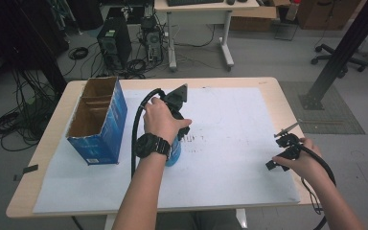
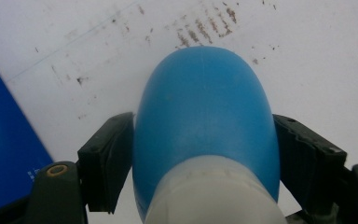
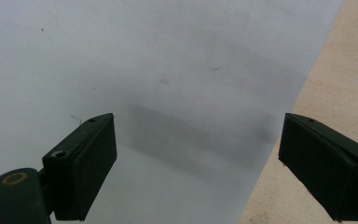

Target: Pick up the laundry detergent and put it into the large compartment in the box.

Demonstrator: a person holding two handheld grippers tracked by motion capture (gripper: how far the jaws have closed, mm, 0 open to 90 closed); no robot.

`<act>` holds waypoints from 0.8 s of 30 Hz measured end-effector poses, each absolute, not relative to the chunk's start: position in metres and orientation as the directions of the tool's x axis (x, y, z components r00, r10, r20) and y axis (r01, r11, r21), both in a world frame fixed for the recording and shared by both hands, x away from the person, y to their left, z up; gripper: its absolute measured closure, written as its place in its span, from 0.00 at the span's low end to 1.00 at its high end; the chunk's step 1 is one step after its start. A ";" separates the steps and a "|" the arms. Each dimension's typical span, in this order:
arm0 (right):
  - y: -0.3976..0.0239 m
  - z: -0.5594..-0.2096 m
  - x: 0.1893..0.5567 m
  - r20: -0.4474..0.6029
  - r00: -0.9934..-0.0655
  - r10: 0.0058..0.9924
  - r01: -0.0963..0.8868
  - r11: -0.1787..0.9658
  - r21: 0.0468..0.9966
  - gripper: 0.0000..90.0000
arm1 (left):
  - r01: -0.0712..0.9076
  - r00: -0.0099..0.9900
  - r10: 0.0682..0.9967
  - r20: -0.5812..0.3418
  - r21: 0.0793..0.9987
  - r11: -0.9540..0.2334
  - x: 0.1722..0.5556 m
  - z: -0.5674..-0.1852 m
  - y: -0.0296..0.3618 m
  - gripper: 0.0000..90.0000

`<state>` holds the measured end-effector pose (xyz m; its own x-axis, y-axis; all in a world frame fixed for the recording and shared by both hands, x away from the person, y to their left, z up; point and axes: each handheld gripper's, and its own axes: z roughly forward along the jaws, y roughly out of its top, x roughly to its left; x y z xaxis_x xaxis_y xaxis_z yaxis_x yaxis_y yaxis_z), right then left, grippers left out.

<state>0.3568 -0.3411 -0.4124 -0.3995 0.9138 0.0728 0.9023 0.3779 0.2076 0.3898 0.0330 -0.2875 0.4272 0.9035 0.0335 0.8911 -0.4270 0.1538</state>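
Observation:
A blue bottle (image 2: 205,107) with a white end toward the camera sits between the jaws of my left gripper (image 2: 204,140); both black pads (image 2: 114,158) press on its sides. In the high view the left hand covers most of that gripper (image 1: 182,128), which points down at the white sheet, and a bit of the blue bottle (image 1: 175,155) shows beside the wrist. My right gripper (image 1: 277,152) rests near the sheet's right edge. In the right gripper view it (image 3: 198,149) is open, with just paper between its jaws.
An open-topped blue cardboard box (image 1: 98,122) stands at the table's left, close to the left hand. A white sheet (image 1: 230,143) with dark scuff marks covers most of the wooden table (image 1: 287,110). Behind the table are computers, cables and a desk.

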 end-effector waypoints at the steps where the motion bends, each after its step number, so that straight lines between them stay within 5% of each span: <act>1: -0.341 -0.413 0.357 0.071 -0.402 0.913 0.901 0.380 0.209 0.12 | 0.891 0.427 0.904 0.036 0.152 -0.427 0.390 -0.288 0.033 0.30; 24: -0.342 -0.416 0.356 0.075 -0.399 0.914 0.904 0.378 0.201 0.12 | 0.896 0.421 0.906 0.034 0.140 -0.422 0.392 -0.289 0.033 0.41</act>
<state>0.3563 -0.3423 -0.4159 -0.3990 0.9139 0.0746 0.9037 0.3782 0.2008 0.3916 0.0330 -0.2888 0.4212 0.9064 0.0338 0.8959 -0.4215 0.1401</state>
